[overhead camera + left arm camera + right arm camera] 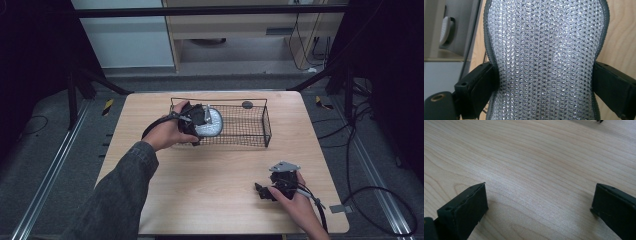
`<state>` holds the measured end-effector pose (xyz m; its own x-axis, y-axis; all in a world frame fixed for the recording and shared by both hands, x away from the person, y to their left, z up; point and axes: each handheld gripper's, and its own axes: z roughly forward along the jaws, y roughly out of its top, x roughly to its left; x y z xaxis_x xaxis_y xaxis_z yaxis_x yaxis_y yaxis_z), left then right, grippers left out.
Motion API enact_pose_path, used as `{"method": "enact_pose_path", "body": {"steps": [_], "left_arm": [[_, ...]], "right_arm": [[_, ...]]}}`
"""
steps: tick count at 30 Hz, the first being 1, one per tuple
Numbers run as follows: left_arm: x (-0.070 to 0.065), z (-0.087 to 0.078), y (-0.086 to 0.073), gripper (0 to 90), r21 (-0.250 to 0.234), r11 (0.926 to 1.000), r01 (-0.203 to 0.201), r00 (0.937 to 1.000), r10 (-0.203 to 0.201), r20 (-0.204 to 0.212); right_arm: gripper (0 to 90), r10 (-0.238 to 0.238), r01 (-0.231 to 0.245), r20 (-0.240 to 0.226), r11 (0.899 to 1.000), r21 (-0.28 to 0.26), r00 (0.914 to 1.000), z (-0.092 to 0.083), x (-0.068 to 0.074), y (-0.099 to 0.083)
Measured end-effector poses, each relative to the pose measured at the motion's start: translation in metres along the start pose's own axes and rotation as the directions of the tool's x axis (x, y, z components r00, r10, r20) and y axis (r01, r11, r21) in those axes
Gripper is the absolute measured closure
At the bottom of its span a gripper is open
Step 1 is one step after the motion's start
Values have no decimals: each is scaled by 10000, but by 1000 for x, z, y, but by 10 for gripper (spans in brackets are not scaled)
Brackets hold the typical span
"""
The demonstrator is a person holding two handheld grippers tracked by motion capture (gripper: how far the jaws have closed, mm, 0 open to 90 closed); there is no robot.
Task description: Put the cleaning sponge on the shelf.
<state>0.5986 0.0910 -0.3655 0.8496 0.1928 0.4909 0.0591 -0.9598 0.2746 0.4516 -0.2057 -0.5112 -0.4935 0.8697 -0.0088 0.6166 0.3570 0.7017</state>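
My left gripper (pixel 204 120) is shut on a silvery mesh scrubbing pad (pixel 211 123) with a grey rim, held over the left part of the black wire basket (pixel 255 122). In the left gripper view the pad (pixel 546 60) is pinched at its waist between both jaws. My right gripper (pixel 263 192) rests low at the table's front right, pointing left, and its jaws stand wide apart. The right gripper view has bare wood between the two black fingers (pixel 465 210).
The light wooden table (pixel 210 175) has bare wood in front of the basket. A small dark round thing (pixel 247 104) lies behind the basket's far rim. Cables trail on the floor to the right, and dark stands flank the table.
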Motion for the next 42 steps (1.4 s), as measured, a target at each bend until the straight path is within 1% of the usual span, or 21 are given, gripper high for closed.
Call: {"method": "enact_pose_path", "body": {"steps": [3,6,8,13,16,18,19,20,21,27,31,35,36,37,38,41,42], "left_arm": [[3,2,1,71,-92,9999,46,9997,-48,-232],[5,2,2,72,-63,10000,-1,9989,-2,-459],[6,3,3,71,8,10000,-44,9985,44,-547],[10,6,3,72,21,10000,-72,9975,73,-710],[11,8,3,72,110,9999,-101,9973,109,-721],[11,10,3,72,144,9998,-144,9971,154,-746],[11,11,4,72,143,9999,-72,9975,82,-709],[12,12,4,72,107,9999,-41,9974,48,-712],[13,13,5,72,123,9999,-92,9974,101,-720],[15,17,10,77,-9,10000,-79,9976,78,-688],[14,21,11,80,103,9999,-114,9983,119,-577],[15,23,11,84,193,9998,-110,9983,121,-567],[16,24,11,85,187,9998,-94,9981,105,-601],[17,24,11,86,195,9998,-74,9981,86,-608],[18,24,10,87,173,9998,-29,9981,40,-610],[21,24,11,90,164,9999,-46,9979,56,-649],[22,24,12,91,157,9998,-122,9975,133,-701]], "right_arm": [[4,-60,60,24,10000,12,10000,0,0,0],[4,-62,62,22,10000,8,10000,0,0,0],[4,-2,2,2,10000,-4,10000,0,0,0],[4,-63,63,21,10000,11,10000,0,0,0],[4,-66,66,20,10000,-7,10000,0,0,0],[4,23,-23,3,10000,-20,10000,0,0,0],[4,-73,73,17,10000,-4,10000,0,0,0],[4,-67,67,12,10000,-2,10000,0,0,0],[4,119,-119,-69,9999,59,9999,-1,1,0],[4,103,-102,-79,9999,93,9999,-1,1,1],[4,114,-113,-84,9999,85,9999,-1,1,1],[4,108,-107,-70,9999,61,9999,-1,1,1],[4,236,-236,-102,9997,58,9997,-1,1,1],[4,238,-237,-102,9997,61,9997,-1,1,1],[4,92,-91,-71,9999,63,9999,-1,1,1],[4,100,-100,-73,9999,64,9999,-1,1,1],[4,103,-103,-73,9999,64,9999,-1,1,1]]}}
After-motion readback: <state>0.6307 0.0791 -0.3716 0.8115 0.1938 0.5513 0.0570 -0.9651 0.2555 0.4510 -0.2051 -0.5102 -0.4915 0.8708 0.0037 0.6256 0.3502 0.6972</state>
